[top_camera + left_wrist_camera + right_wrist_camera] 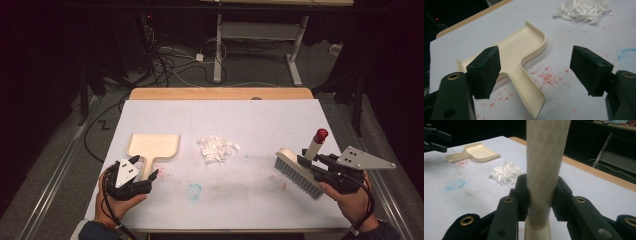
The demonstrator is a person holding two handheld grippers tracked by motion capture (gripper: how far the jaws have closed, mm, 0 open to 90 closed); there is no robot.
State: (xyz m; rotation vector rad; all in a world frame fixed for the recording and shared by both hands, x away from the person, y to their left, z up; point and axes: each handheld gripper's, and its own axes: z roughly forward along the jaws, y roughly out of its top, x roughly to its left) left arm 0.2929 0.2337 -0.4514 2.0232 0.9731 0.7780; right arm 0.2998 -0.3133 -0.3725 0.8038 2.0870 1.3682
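While the brush (299,172) is already gripped by its handle in the right gripper (311,162), with the jaws pressed against either side of the pale shaft as seen in the right gripper view, the dustpan (152,147) has not yet been taken up. It lies flat on the white table covering (260,120), left of the middle, with its handle pointing toward the person. The left gripper (534,72) is held just above that handle with its jaws spread wide and the pads (485,71) clear of it on both sides. The small heap of white paper shreds (217,148) sits near the centre of the table, between pan and brush and apart from both. The step in hand is judged to be the reach for the dustpan, so that the sweeping can begin. For the next move, the left gripper would need to be lowered over the narrow handle and closed on its raised edges, squarely enough that the pan does not twist. Only then could the pan's open lip be set beside the heap and the bristles be drawn across from the right.
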